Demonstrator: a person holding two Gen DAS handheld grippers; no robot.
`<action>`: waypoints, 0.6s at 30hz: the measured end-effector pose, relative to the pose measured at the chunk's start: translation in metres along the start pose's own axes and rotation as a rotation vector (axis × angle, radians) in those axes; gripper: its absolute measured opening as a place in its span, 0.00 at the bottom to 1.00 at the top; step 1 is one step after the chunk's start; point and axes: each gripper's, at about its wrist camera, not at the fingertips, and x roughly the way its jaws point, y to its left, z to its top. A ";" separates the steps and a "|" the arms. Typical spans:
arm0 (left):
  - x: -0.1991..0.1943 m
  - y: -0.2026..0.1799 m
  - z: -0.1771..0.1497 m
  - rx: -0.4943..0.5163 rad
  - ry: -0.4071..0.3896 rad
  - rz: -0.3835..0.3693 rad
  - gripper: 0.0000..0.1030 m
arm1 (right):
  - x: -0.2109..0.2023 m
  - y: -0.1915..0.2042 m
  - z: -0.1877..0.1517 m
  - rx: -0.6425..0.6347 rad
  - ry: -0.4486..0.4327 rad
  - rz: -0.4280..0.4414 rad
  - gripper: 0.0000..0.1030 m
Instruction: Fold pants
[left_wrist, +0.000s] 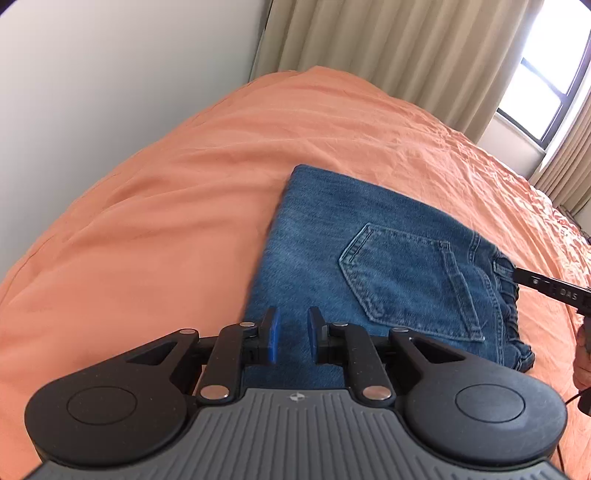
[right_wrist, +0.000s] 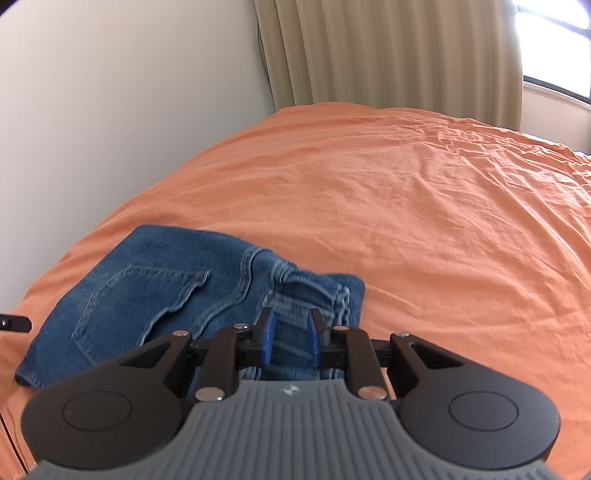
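Our left gripper (left_wrist: 292, 334) narrow gap, nothing gripped, hovering over near edge of jeans (left_wrist: 369, 258). Jeans folded into rectangular denim block, stitched back pocket up, on wrinkled orange bedsheet (left_wrist: 166, 206). Our right gripper (right_wrist: 290, 334) narrow too, above bunched waistband; grip unclear.

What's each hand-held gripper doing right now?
Left hand-held gripper: slightly open, empty, over folded blue denim jeans.
Right hand-held gripper: closed on the jeans' waistband.
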 end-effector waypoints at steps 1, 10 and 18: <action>0.003 -0.001 0.000 -0.002 -0.004 -0.001 0.16 | 0.009 -0.001 0.002 -0.002 0.009 -0.012 0.14; 0.020 -0.010 -0.011 -0.012 -0.048 0.026 0.19 | 0.070 -0.020 -0.003 0.032 0.114 -0.077 0.09; 0.009 -0.044 -0.029 -0.027 -0.113 0.091 0.33 | 0.062 -0.006 0.012 -0.028 0.178 -0.111 0.11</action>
